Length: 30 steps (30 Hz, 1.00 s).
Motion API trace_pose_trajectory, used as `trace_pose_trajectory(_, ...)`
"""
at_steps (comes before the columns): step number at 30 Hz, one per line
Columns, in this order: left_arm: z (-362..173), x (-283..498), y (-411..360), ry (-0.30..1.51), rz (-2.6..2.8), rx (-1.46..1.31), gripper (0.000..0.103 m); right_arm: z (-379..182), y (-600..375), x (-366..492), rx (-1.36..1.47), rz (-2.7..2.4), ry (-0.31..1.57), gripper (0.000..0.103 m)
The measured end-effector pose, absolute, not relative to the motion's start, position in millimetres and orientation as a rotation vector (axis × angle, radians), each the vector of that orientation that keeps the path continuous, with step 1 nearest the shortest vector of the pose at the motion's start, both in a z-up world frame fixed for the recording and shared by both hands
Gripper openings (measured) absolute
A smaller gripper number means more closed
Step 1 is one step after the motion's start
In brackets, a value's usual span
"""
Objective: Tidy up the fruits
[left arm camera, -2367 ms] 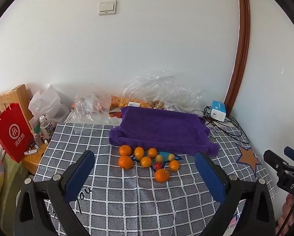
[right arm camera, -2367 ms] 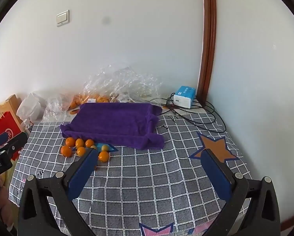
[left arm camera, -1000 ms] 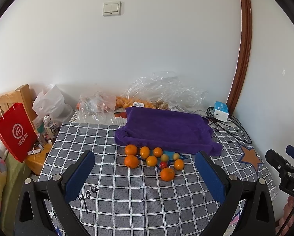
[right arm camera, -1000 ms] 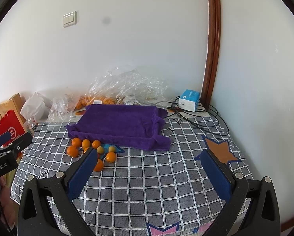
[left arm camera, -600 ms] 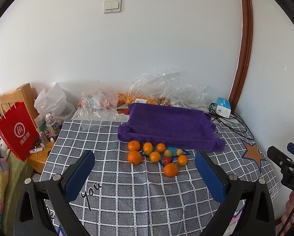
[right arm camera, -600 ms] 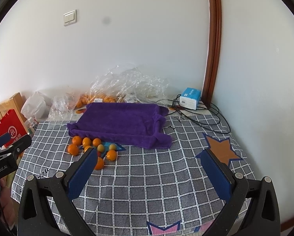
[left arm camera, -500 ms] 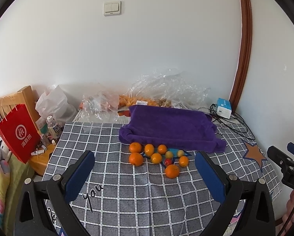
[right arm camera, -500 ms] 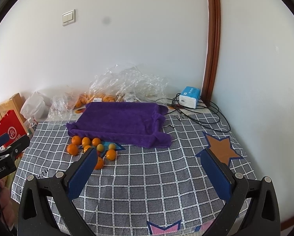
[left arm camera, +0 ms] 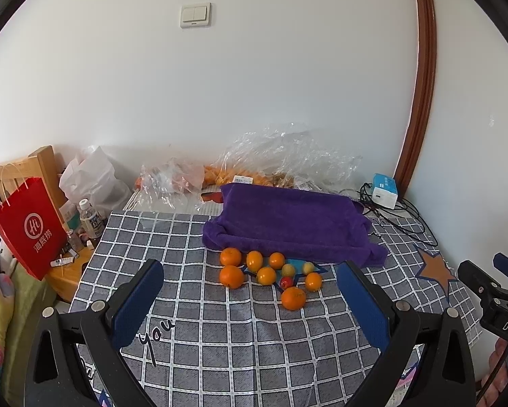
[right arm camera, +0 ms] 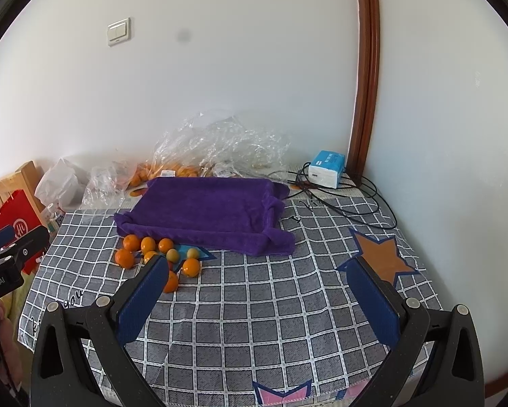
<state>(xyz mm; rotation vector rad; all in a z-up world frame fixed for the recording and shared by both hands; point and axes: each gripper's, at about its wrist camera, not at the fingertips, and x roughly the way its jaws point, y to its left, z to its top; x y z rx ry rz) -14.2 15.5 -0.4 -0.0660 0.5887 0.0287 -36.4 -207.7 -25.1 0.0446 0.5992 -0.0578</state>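
Note:
Several oranges [left arm camera: 231,276] lie in a cluster on the grey checked tablecloth [left arm camera: 240,346], with two small yellow-green fruits [left arm camera: 288,269] and a small red fruit [left arm camera: 286,283] among them. The cluster also shows in the right wrist view [right arm camera: 148,245]. A purple towel [left arm camera: 293,222] lies just behind it. My left gripper [left arm camera: 250,300] is open and empty, held above the table in front of the fruit. My right gripper [right arm camera: 257,300] is open and empty, to the right of the fruit; its left finger hides part of one orange [right arm camera: 171,282].
Clear plastic bags [left arm camera: 287,159] with more oranges lie against the wall. A blue-white box [right arm camera: 326,169] and black cables [right arm camera: 349,203] sit at the back right. A red paper bag [left arm camera: 31,227], a bottle [left arm camera: 91,218] and a wooden stand are left of the table.
Both grippers have drifted slightly; the fruit cluster sits a little further right in the left wrist view. Both stay open and empty. The fruit has not moved.

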Motion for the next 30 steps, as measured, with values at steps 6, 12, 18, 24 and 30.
trace_pose_trajectory(6,-2.1,-10.5,18.5,0.577,0.031,-0.084,0.103,-27.6,-207.5,-35.2,0.06,-0.038,0.59,0.103)
trace_pose_trajectory(12,-13.0,-1.6,21.1,0.573,0.052,-0.077,0.103,-36.2,-208.5,-28.0,0.085,-0.013,0.591,0.103)
trace_pose_trajectory(18,-45.5,20.5,33.5,0.632,0.05,-0.108,0.103,-57.3,-202.1,-11.5,0.04,-0.029,0.561,0.103)
trace_pose_trajectory(24,-88.3,44.5,52.6,0.705,0.043,-0.161,0.098,-97.6,-193.1,23.1,0.019,0.017,0.66,0.098)
trace_pose_trajectory(30,-125.2,60.9,66.8,0.758,0.047,-0.165,0.089,-142.5,-182.9,56.2,0.043,0.056,0.752,0.096)
